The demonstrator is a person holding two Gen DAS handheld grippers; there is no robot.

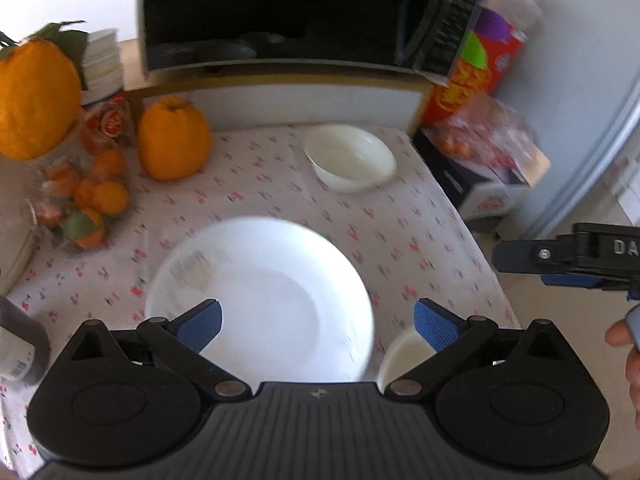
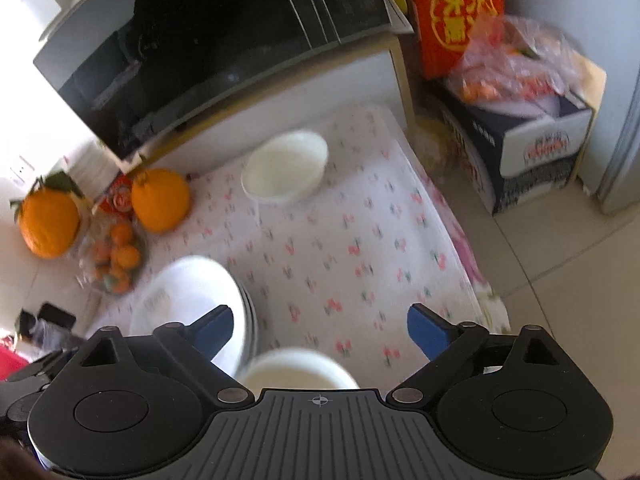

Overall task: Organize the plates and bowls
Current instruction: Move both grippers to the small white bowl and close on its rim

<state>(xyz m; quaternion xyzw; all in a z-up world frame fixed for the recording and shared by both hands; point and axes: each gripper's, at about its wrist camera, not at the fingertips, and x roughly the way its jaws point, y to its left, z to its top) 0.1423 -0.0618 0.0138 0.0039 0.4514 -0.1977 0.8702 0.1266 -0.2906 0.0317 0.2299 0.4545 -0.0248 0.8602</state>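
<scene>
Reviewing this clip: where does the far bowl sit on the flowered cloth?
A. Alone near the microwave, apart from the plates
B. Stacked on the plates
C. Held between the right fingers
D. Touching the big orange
A: the far bowl stands by itself on the cloth just below the microwave, well apart from the plates and the big orange.

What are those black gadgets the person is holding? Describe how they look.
Both are alike. The left gripper and the right gripper each have a ribbed dark grey body with a small crosshair mark, two round black discs, silver pivot pins and black linkage arms ending in blue textured finger pads. From the left view, the right one's side shows white letters "DA". No cables or sleeves visible.
</scene>
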